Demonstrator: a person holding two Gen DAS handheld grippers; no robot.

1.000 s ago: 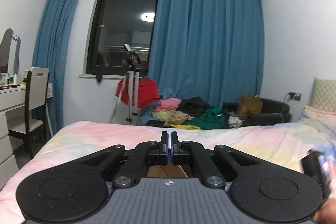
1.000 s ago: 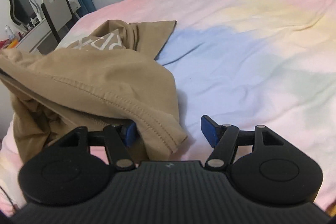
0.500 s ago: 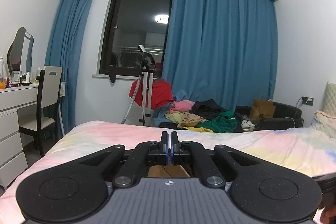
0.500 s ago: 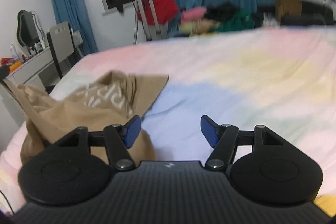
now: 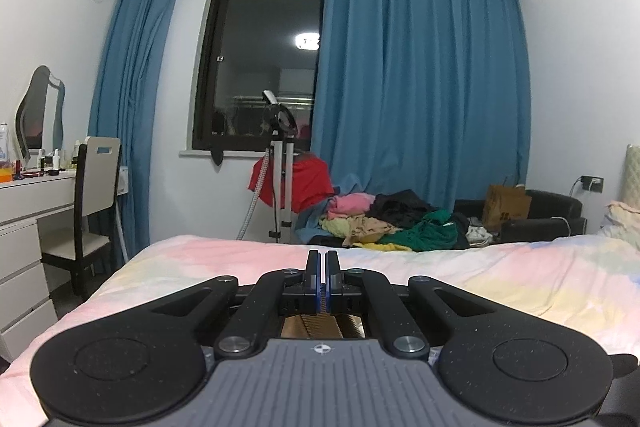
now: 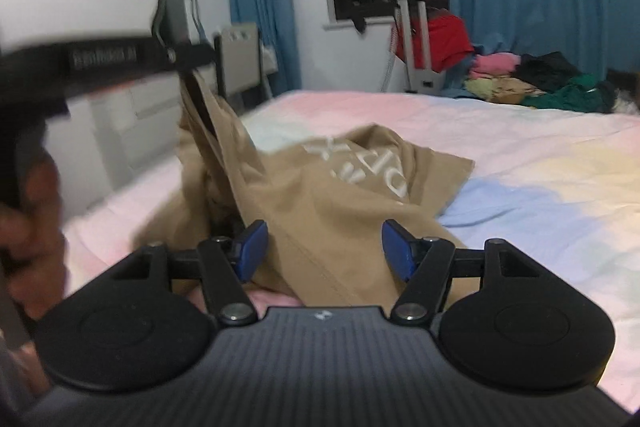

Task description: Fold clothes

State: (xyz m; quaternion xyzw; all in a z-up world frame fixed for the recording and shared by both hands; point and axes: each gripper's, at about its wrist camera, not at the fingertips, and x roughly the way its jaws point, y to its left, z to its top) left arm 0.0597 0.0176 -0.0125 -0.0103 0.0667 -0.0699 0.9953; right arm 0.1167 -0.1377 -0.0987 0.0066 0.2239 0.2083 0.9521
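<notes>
Two matte black hand-held grippers with ribbed grey housings

Left gripper (image 5: pixel 323 269) and right gripper (image 6: pixel 322 249): blue pads, silver pivot screws, round black discs each side, small crosshair mark on housing.

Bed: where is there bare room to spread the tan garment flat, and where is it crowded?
Free: the bed right of the tan garment, across to the far edge by the clothes pile. Crowded: the near left corner, where the left gripper holds the garment up and the right gripper hovers.

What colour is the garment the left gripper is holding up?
Tan, with white lettering: the garment shows best in the right wrist view.
</notes>
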